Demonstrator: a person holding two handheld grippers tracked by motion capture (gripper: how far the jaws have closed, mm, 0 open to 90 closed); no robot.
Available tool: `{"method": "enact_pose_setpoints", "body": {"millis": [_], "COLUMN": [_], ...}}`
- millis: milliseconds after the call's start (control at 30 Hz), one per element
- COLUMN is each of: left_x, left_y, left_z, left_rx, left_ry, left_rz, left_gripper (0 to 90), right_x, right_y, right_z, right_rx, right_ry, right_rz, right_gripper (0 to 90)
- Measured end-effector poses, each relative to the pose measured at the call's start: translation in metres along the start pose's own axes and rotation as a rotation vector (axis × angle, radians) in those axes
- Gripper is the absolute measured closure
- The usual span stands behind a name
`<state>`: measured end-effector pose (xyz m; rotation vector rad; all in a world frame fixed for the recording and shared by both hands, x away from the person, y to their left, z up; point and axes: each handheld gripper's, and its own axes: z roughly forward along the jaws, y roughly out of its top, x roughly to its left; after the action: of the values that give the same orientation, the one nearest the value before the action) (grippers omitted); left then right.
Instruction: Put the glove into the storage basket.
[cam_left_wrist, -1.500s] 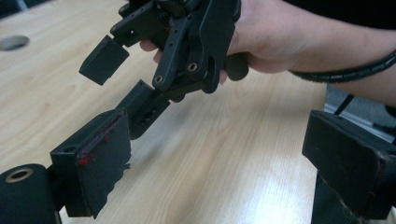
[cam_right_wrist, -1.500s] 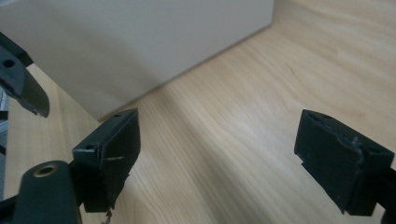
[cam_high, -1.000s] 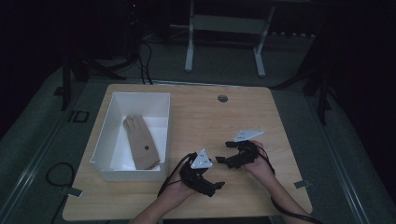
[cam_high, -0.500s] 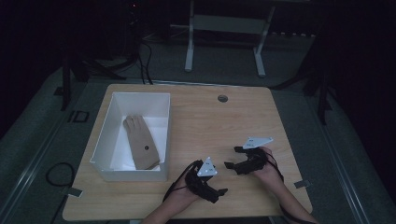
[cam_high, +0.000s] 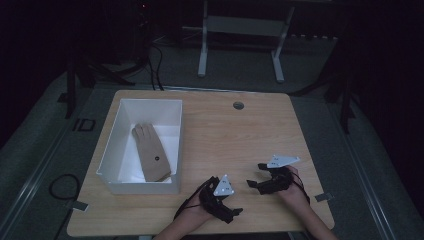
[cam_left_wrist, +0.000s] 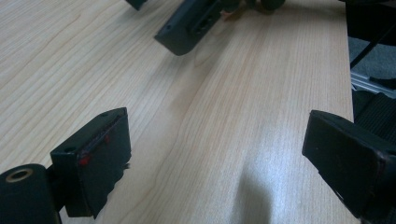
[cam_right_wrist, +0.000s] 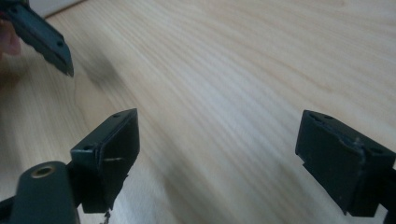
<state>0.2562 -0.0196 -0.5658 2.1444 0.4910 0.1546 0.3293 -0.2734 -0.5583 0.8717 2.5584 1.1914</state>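
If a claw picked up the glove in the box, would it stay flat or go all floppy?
Probably floppy: the glove looks like soft knit fabric lying flat in the box, so its fingers would likely droop. It seems thin, so probably light. Being flat, it shouldn't roll.

A light wooden table (cam_high: 225, 135) stands in the middle of a dark room. On its left half sits a white rectangular open box (cam_high: 172, 145), running from the far side toward the near edge. Inside the box lies a tan fabric glove (cam_high: 151, 157), flat on the bottom, fingers toward the far end. A small round grey grommet (cam_high: 238, 105) sits in the tabletop near the far edge, right of the box. At the near edge, right of the box, the left gripper (cam_high: 239, 211) and the right gripper (cam_high: 255, 175) rest close together, the right one slightly farther back. Behind the table stands a pale metal frame (cam_high: 240, 45) on the floor.
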Motion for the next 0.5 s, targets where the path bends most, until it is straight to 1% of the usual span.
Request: {"method": "enact_pose_setpoints", "body": {"millis": [67, 100, 133, 200, 300, 467, 500], "left_x": [0.0004, 0.0006, 0.0007, 0.0011, 0.0013, 0.0023, 0.0023], "left_y": [-0.0020, -0.0027, -0.0036, -0.0044, -0.0044, -0.0063, -0.0068], "left_z": [-0.0001, 0.0000, 0.0005, 0.0006, -0.0001, -0.0002, -0.0003], "left_rx": [-0.005, -0.003, -0.005, -0.007, -0.017, -0.020, -0.018], "left_ry": [-0.007, -0.009, -0.009, -0.009, -0.016, -0.015, -0.010], "left_rz": [-0.005, -0.009, -0.011, -0.014, -0.016, -0.019, -0.014], "left_gripper": [8.5, 8.5, 8.5, 8.5, 8.5, 8.5, 8.5], "right_x": [0.0005, 0.0004, -0.0006, -0.0019, -0.0042, -0.0048, -0.0049], "right_y": [-0.0022, -0.0029, -0.0033, -0.0042, -0.0056, -0.0067, -0.0069], "right_z": [-0.0018, -0.0025, -0.0029, -0.0032, -0.0031, -0.0015, -0.0010], "right_rx": [-0.016, -0.025, -0.027, -0.032, -0.035, -0.033, -0.030], "right_ry": [-0.043, -0.051, -0.052, -0.069, -0.067, -0.066, -0.067], "right_rz": [-0.026, -0.026, -0.025, -0.021, -0.011, -0.017, -0.018], "right_gripper": [12.3, 12.3, 12.1, 12.1, 12.2, 12.7, 12.9]}}
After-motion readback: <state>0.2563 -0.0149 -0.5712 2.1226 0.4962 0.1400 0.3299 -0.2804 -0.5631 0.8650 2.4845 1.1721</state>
